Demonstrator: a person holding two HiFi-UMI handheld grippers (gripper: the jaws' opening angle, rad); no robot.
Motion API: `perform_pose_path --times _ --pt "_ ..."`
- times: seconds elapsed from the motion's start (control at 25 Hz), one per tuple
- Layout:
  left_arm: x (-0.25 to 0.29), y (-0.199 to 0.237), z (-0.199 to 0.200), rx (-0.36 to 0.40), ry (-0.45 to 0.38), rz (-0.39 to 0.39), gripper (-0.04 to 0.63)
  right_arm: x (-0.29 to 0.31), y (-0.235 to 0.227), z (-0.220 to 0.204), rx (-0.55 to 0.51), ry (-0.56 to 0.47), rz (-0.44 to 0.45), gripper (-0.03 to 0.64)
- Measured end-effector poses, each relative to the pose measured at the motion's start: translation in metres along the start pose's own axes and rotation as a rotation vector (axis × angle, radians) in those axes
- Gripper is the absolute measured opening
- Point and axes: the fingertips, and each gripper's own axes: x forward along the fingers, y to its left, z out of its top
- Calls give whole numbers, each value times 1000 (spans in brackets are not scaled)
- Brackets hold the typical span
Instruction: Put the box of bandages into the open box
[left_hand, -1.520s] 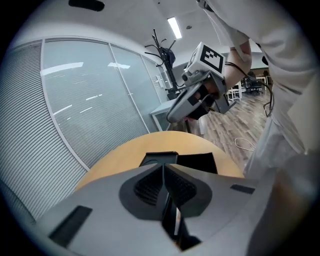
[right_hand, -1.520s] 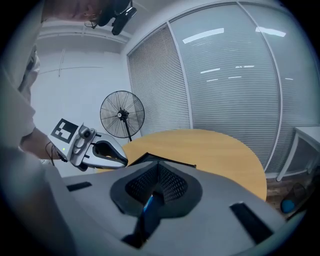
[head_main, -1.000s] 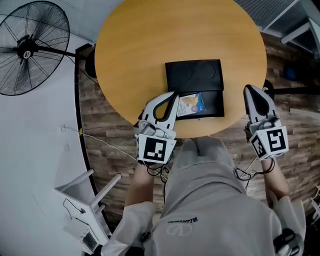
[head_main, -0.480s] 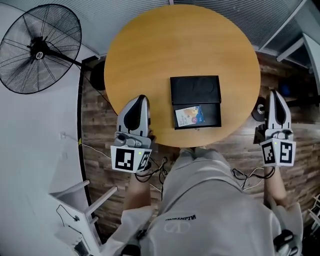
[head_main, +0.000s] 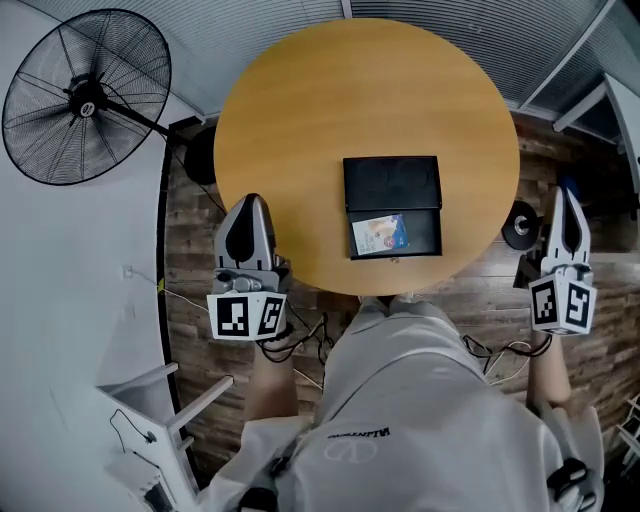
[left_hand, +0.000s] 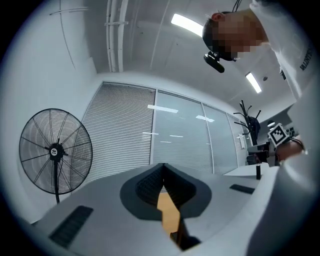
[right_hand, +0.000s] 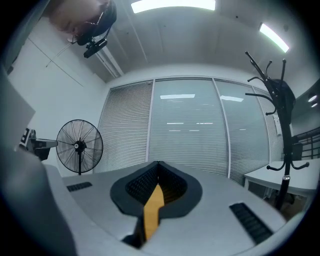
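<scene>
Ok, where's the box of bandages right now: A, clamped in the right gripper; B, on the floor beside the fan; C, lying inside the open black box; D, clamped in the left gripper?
C: the box of bandages lies inside the open black box on the table.

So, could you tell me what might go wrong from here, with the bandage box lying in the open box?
1. The open box sits close to the near edge of the table, right in front of the person; a nudge from the body could push it off.
2. The box of bandages lies loose in the left part of the tray with the lid up, so a knock might spill it.
</scene>
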Motion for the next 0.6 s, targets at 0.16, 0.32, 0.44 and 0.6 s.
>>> perform_pose_path --times 0.16,0.32,0.44,0.6 --pt "1 -1 -2 21 7 -1 8 -1 0 -3 -6 17 2 17" --pt "3 -4 0 34 7 -9 8 0 -1 -7 5 27 -1 18" --pt "2 -5 1 43 8 -10 8 -3 -1 -8 -2 37 -2 17" --pt "2 -6 3 42 6 -14 8 -4 -2 -8 0 41 1 17"
